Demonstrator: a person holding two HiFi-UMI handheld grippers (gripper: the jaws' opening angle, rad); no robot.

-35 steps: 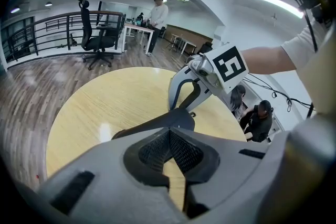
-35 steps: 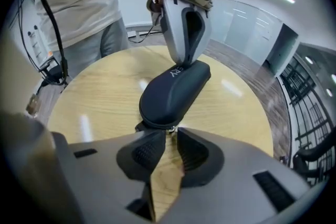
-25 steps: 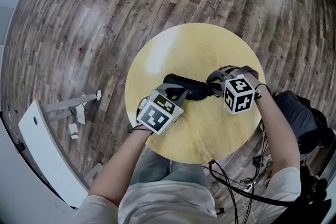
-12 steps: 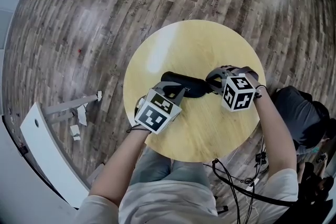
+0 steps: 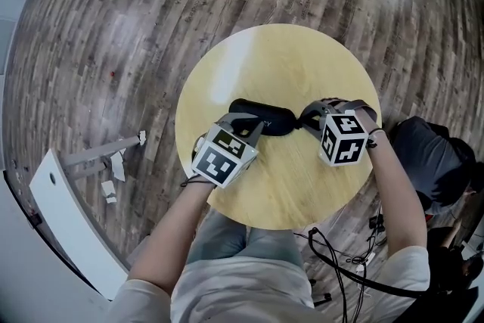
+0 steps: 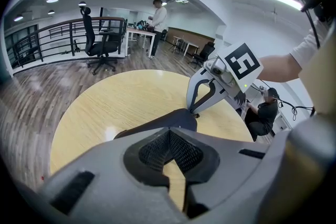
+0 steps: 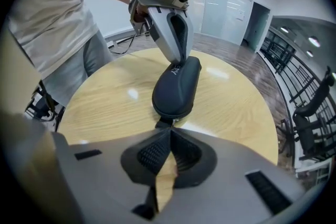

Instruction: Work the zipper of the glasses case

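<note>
Glasses case [image 5: 265, 117] lay on the round table [image 5: 287, 57], one end pinched between the jaws of the left gripper [image 6: 168, 132], those of the right gripper [image 7: 169, 131] clamped on its zipper pull [image 7: 164, 123], likely awaiting a steady draw.

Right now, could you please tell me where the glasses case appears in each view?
Head view: the glasses case lies across the middle of the round yellow table.
Left gripper view: centre, just beyond the jaws' tips.
Right gripper view: centre, running away from the jaws' tips.
Shared landmark: the round yellow table under it.
</note>
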